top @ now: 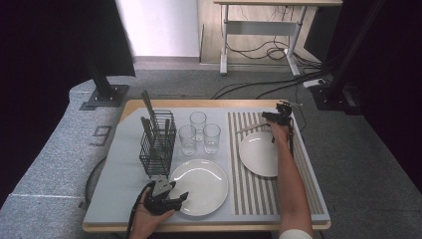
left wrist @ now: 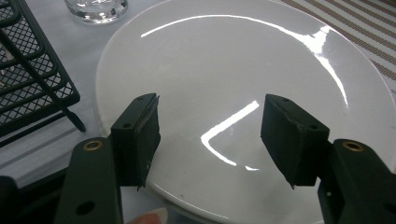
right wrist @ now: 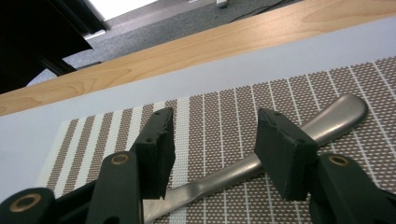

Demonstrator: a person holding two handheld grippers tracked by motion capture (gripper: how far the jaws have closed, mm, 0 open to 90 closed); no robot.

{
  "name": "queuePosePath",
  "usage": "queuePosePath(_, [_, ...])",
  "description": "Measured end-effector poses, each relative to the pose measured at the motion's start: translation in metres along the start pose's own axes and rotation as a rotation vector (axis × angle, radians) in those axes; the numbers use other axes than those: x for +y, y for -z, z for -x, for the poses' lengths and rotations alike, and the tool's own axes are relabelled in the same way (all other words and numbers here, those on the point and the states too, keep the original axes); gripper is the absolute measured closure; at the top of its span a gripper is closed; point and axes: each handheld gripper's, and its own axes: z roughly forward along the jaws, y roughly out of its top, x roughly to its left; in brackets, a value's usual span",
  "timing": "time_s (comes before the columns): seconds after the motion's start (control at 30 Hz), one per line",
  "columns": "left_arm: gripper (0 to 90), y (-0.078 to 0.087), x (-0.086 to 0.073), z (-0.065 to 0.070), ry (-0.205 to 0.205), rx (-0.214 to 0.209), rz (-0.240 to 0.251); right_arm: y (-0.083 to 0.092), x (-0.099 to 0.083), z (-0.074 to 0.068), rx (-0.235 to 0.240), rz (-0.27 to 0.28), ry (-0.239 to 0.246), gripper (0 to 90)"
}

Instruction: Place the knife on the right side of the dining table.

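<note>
Carefully now — the right gripper point(right wrist: 212, 154), jaws spread, hovers over the knife point(right wrist: 280, 144) lying flat on the striped mat point(right wrist: 210, 107) beyond the plate point(top: 259, 154) — better to lower squarely before pinching the handle.

Three empty glasses point(top: 199, 130) stand clustered mid-tabletop point(top: 124, 179), just right of a black wire rack point(top: 158, 144) holding dark utensils point(top: 148, 107).

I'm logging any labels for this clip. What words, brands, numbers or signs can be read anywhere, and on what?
"9": a grey mark reading like this digit, on the grey floor covering left of the table.
Nothing readable on the plates, glasses, rack, placemat or grippers.
</note>
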Motion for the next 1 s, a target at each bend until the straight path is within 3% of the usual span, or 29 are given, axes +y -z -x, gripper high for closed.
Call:
queuePosePath(0.1, [37.4, 0.000, -0.001, -0.001, 0.002, 0.001, 0.000, -0.007, -0.002, 0.002, -0.005, -0.041, -0.007, 46.8])
queuePosePath(0.27, [37.4, 0.001, -0.001, -0.005, 0.013, 0.006, 0.002, -0.015, 0.002, -0.010, -0.003, -0.039, 0.028, 46.8])
queuePosePath(0.4, [37.4, 0.002, -0.002, -0.006, 0.017, 0.008, 0.002, -0.022, -0.003, -0.009, -0.009, -0.063, 0.026, 47.7])
queuePosePath(1.0, [37.4, 0.000, -0.001, -0.003, 0.009, 0.007, -0.003, -0.014, -0.001, -0.001, -0.013, -0.091, -0.022, 47.8])
